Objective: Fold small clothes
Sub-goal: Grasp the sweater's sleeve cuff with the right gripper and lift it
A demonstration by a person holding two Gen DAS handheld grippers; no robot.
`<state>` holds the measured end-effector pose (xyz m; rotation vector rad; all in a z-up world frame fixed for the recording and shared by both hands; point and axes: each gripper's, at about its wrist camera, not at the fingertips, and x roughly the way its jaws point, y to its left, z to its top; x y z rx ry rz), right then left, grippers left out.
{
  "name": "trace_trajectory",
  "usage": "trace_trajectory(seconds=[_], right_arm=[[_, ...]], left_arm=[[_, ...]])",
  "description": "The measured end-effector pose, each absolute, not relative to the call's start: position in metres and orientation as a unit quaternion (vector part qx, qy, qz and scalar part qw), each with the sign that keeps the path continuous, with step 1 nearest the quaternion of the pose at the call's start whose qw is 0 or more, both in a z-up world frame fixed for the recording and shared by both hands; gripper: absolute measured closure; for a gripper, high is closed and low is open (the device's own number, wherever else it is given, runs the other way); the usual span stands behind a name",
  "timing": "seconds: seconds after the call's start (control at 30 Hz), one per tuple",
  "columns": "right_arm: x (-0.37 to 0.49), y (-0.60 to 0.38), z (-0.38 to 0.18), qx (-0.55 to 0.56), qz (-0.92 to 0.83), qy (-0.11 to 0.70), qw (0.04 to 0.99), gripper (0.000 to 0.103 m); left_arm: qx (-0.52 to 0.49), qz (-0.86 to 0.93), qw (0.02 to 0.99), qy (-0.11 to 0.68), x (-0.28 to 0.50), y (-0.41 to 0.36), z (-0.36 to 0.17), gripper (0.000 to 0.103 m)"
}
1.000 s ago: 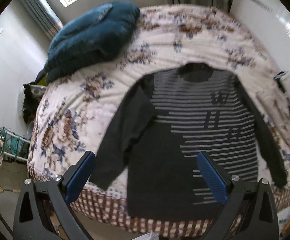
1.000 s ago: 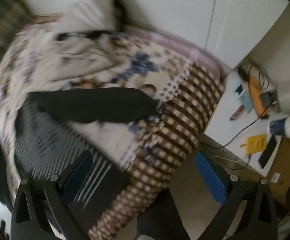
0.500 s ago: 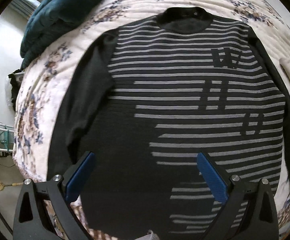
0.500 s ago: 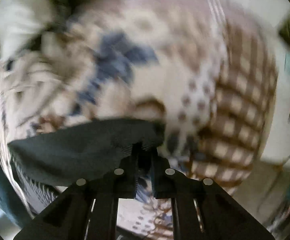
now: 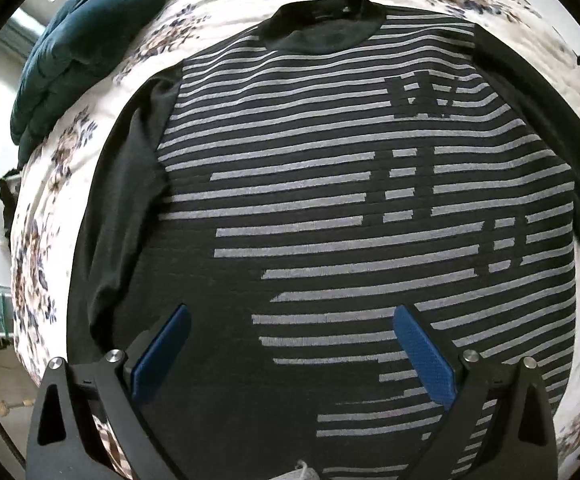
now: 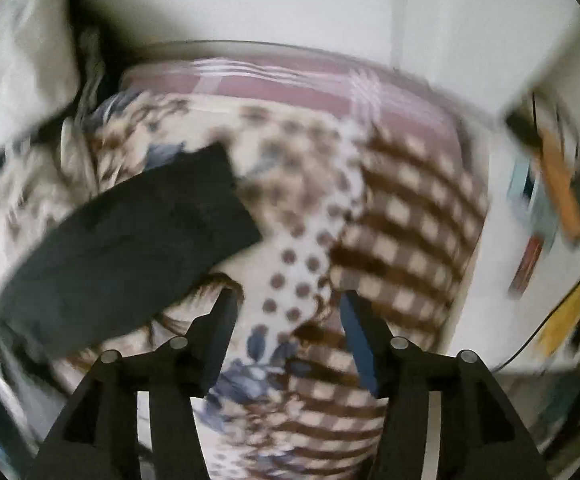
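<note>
Left wrist view showed the left gripper [image 5: 287, 344] pointing steeply down over the bed, its two blue-padded fingers [image 5: 424, 354] spread wide apart with nothing clamped between them. Directly beneath lay the dark long-sleeved sweater with grey horizontal stripes [image 5: 330, 208], spread flat and face up on the bed, its round black neckline [image 5: 326, 30] toward the far edge and its hem toward the near edge under the gripper. One plain dark sleeve [image 5: 117, 216] ran down beside the body on the picture's left, close to that side edge of the bed. Around the sweater the cream floral bedspread with blue and brown flowers [image 5: 49, 184] showed on every side. A crumpled teal fleece blanket [image 5: 85, 36] sat at the far left corner of the bed, apart from the sweater.

Right wrist view, blurred by motion, showed the right gripper [image 6: 287, 300] with its jaws opening and only bedspread in the gap between them. Just beyond its left finger lay the cuff end of the other dark sleeve [image 6: 129, 240], flat on the bedspread and free of the pads. Farther out, the brown-and-cream checked border of the bedspread [image 6: 406, 224] dropped over the bed's edge, and a white worktop with cluttered, indistinct items [image 6: 502, 240] stood beside the bed.
</note>
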<state>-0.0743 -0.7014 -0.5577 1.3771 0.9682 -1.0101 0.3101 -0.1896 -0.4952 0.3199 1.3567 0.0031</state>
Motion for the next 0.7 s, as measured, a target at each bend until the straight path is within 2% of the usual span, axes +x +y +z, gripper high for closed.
trace_trajectory(seconds=[0.17,0.3,0.33,0.37,0.4,0.43,0.57,0.7], right_arm=[[-0.068,-0.709,-0.593,0.662,-0.402,0.313,0.549,0.038],[-0.038,-0.730,-0.627,0.681,-0.421,0.282,0.528,0.038],[-0.032,-0.733,-0.628,0.678,-0.441,0.271,0.522,0.041],[-0.028,-0.733,-0.625,0.670,-0.458,0.268,0.520,0.049],[-0.020,-0.735,-0.621,0.662,-0.466,0.269,0.522,0.079],[-0.011,-0.737,-0.614,0.655,-0.461,0.271,0.534,0.095],[0.036,-0.732,-0.548,0.564,-0.456,0.302,0.618,0.095],[0.130,-0.684,-0.450,0.425,-0.393,0.360,0.732,0.095]], left_arm=[[0.138,0.004,0.761,0.633,0.315,-0.183,-0.505,0.000],[0.116,0.018,0.762,0.637,0.324,-0.173,-0.513,0.000],[0.114,0.024,0.762,0.637,0.327,-0.170,-0.515,0.000],[0.109,0.033,0.763,0.636,0.331,-0.165,-0.517,0.000],[0.104,0.040,0.763,0.636,0.333,-0.161,-0.518,0.000],[0.096,0.048,0.764,0.636,0.336,-0.154,-0.518,0.000],[0.066,0.074,0.768,0.633,0.348,-0.127,-0.513,0.000],[0.052,0.099,0.775,0.622,0.358,-0.090,-0.505,0.000]])
